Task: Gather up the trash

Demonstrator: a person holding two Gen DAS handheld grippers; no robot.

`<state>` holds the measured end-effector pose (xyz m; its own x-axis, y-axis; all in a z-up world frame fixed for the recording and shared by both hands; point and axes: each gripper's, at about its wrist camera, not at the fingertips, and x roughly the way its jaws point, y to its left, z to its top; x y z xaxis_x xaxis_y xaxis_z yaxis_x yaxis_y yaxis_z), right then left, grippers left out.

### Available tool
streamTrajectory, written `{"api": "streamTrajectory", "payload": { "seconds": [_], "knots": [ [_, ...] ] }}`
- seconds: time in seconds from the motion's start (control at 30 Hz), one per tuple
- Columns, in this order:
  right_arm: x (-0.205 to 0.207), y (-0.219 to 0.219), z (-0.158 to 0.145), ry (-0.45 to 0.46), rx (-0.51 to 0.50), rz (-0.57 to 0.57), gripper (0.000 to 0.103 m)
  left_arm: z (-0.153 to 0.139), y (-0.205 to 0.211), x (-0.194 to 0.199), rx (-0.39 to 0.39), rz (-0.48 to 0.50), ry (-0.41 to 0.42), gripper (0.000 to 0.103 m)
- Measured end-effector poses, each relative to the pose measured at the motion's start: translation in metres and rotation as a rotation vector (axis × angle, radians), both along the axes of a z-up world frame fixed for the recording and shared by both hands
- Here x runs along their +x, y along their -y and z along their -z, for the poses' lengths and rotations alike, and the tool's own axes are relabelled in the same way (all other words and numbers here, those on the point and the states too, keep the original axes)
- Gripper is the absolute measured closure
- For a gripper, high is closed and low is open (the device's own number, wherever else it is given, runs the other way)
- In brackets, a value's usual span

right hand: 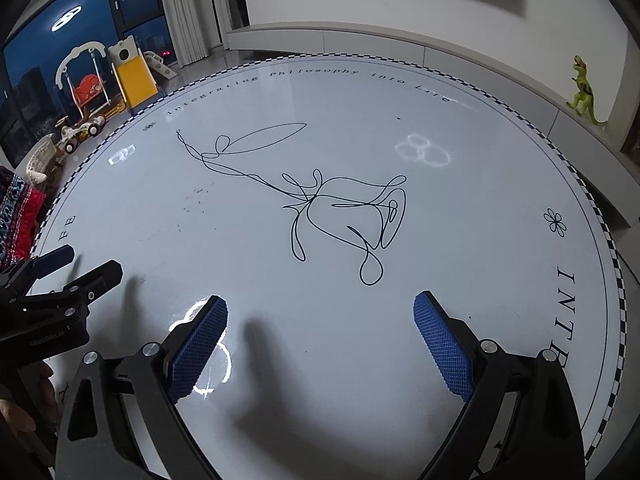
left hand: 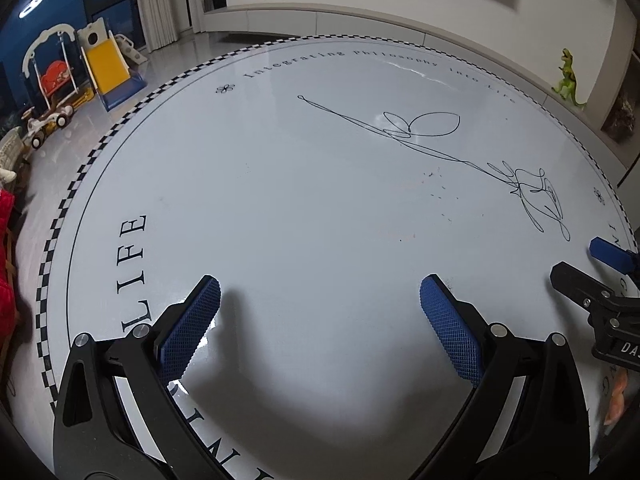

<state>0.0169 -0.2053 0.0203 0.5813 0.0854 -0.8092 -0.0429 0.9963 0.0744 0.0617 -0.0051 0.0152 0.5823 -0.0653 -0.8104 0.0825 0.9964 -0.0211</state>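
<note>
My left gripper (left hand: pixel 320 292) is open and empty, low over a round white table (left hand: pixel 280 200) with a black line drawing and a checkered rim. My right gripper (right hand: pixel 320 308) is open and empty over the same table (right hand: pixel 480 200). Each gripper shows at the edge of the other's view: the right one (left hand: pixel 576 260) at the right, the left one (right hand: pixel 92 260) at the left. The only debris I see is tiny dark specks (left hand: pixel 436 184) on the tabletop, also visible in the right wrist view (right hand: pixel 196 200). No larger trash is in view.
Children's toys, a swing and a yellow slide (left hand: pixel 108 64), stand on the floor at the far left. A green toy dinosaur (right hand: pixel 584 92) stands on a low ledge at the right. A red fabric item (left hand: pixel 6 264) lies by the table's left edge.
</note>
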Motion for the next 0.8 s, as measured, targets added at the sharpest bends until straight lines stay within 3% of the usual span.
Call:
{"api": "streamTrajectory", "payload": {
  "seconds": [0.13,0.8],
  "knots": [
    [0.0056,0.0014,0.0075,-0.009,-0.024,0.011,0.003,0.0024,0.0037,-0.0009,0.026,-0.001,-0.012,0.006],
    [0.0056,0.0034,0.0094,-0.006,-0.049,0.014,0.003,0.003,0.0053,-0.0043,0.033,-0.001,-0.013,0.006]
  ]
}}
